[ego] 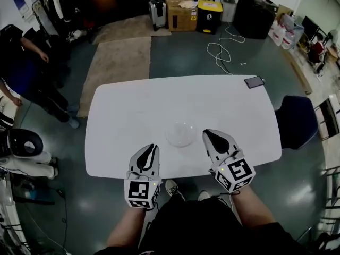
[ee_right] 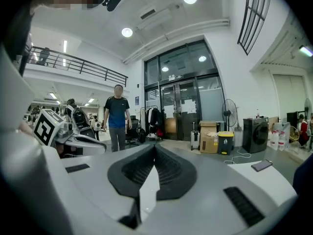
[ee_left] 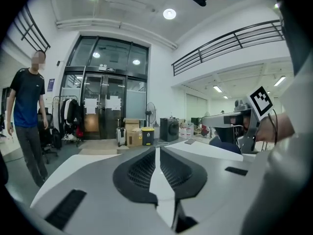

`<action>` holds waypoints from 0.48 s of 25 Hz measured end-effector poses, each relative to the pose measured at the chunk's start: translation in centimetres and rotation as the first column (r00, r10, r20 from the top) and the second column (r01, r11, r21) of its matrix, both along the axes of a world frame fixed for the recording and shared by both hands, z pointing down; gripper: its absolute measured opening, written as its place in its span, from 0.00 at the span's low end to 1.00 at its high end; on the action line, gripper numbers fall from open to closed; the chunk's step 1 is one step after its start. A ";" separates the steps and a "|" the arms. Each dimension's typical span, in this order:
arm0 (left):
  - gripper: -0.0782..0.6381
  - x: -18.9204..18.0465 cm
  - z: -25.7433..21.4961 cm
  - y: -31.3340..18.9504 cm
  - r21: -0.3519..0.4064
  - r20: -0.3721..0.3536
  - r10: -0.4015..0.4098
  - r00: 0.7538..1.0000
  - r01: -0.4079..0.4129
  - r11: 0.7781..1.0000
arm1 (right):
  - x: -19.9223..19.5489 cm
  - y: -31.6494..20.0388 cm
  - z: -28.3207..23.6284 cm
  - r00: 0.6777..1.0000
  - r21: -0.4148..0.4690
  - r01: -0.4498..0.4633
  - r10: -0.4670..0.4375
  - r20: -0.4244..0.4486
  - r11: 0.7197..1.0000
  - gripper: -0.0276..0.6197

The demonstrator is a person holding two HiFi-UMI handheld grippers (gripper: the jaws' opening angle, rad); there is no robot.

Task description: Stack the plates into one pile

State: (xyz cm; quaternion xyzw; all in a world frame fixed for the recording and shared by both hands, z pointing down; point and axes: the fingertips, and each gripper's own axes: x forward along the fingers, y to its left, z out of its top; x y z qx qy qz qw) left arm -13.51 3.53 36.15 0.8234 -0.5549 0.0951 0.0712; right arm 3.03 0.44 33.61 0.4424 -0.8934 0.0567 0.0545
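I read this as the tail end of the job. The plates (ego: 180, 133) sit as one clear pile near the middle of the white worktop (ego: 133, 105), a little toward my side. The glass is see-through, so I cannot count how many are in it. I see no other plate lying loose anywhere on the surface.

My left tool (ego: 154, 147) hangs over the near edge of the worktop, to the left of the pile and apart from it. Its own view shows the jaws a thin slit apart with nothing between them. My right tool (ego: 206, 133) sits just right of the pile, its tip close to the rim, though I cannot say whether it touches. Its jaws are pressed together and empty. Both tools point almost level across the room rather than down at the worktop.

A phone (ego: 254, 82) lies at the far right corner, well clear of everything.

My judgement is that stacking is done and nothing is left to carry. If anything, the next move is a check: look down over the pile to confirm the plates sit squarely. I would keep the right tool from brushing the rim, since glass slides easily on a smooth top.
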 end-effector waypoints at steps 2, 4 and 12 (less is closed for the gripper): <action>0.16 1.4 -0.1 1.4 -0.001 0.001 -0.016 1.000 0.016 1.000 | 1.1 1.0 -0.2 1.000 -0.007 0.017 -0.017 0.008 1.000 0.07; 0.15 2.9 -0.2 3.1 0.000 0.000 -0.034 0.999 0.034 0.999 | 2.2 2.4 -0.3 0.999 -0.014 0.038 -0.038 0.011 0.999 0.07; 0.15 7.9 -0.2 9.4 -0.002 -0.007 -0.097 0.995 0.097 0.995 | 5.8 8.1 0.4 0.992 -0.029 0.124 -0.124 0.009 0.992 0.07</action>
